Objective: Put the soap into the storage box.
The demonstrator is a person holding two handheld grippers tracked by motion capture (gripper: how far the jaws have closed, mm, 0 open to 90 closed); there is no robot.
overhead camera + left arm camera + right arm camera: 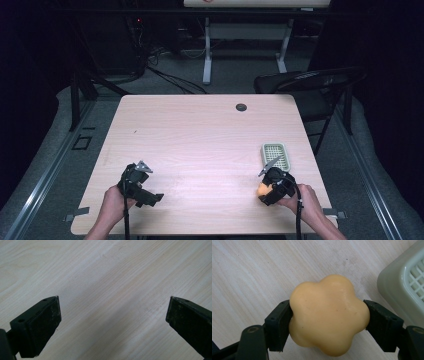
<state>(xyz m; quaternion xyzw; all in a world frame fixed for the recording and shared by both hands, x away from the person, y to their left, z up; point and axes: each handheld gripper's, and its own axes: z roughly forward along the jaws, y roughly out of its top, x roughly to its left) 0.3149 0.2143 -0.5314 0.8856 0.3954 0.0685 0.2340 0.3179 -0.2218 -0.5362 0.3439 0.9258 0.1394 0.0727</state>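
Item: flower-shaped orange piece [329, 316], lobed, smooth, pale orange. Location: clamped between the two jaws of the right claw [329, 320], one pad pressing each opposite side; in the high view it shows as an orange spot [262, 190] at the front of the right claw [267, 189], near the tabletop's [200, 140] near right corner. Whether it rests on the wood or is lifted just clear cannot be told.

Item: pale green basket [276, 154], slotted floor, rectangular. Location: just beyond the right claw at about 12 to 1 o'clock from the held piece, close but apart. In the right gripper view its rim [392, 287] lies at 2 o'clock from the piece. Judged relation for the coming move: a short carry forward and slightly right puts the piece over the basket; the right hand is far nearer.

Item: left claw [145, 192]. Jaws spread wide, nothing between them, bare wood below [112, 315]. Location: near left of the tabletop, well apart from basket and piece.

Item: dark round grommet [241, 107], far edge.
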